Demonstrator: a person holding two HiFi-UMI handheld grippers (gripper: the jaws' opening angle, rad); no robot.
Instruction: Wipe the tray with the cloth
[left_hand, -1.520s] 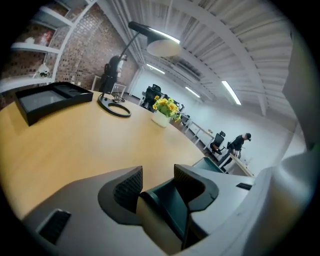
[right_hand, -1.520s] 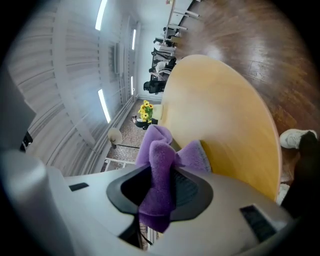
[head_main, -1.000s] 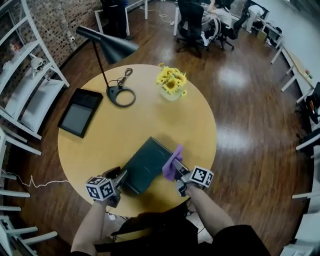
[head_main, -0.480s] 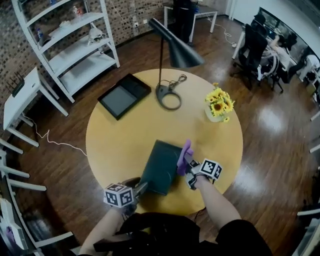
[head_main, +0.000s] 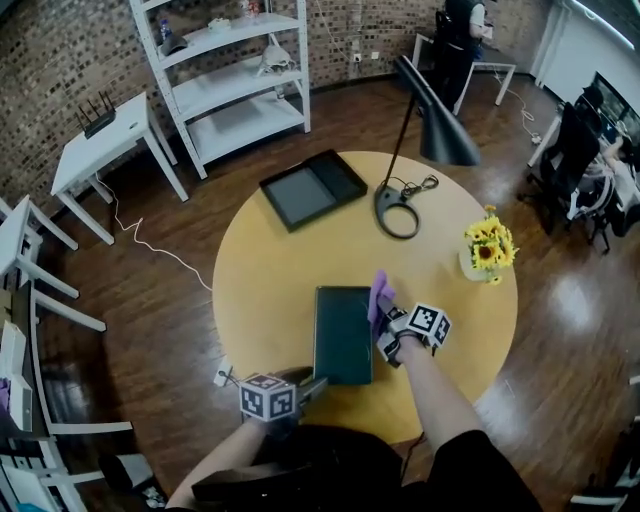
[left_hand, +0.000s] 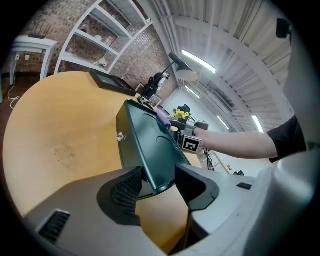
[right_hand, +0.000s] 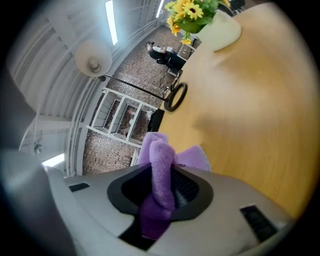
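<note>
A dark green tray lies on the round wooden table, near its front edge. My left gripper is at the tray's near left corner. In the left gripper view that corner sits between the jaws of the left gripper. They have just been opening, and a gap shows on the right side. My right gripper is shut on a purple cloth at the tray's right edge. In the right gripper view the cloth stands bunched between the pads.
A black lamp with a round base stands at the back of the table. A vase of yellow flowers is at the right and a second black tray at the back left. White shelves and a small white table stand beyond.
The head view has swung round the table, so lamp, flowers and black tray sit further right. Both grippers kept to the green tray, the right one still carrying the cloth along its edge.
</note>
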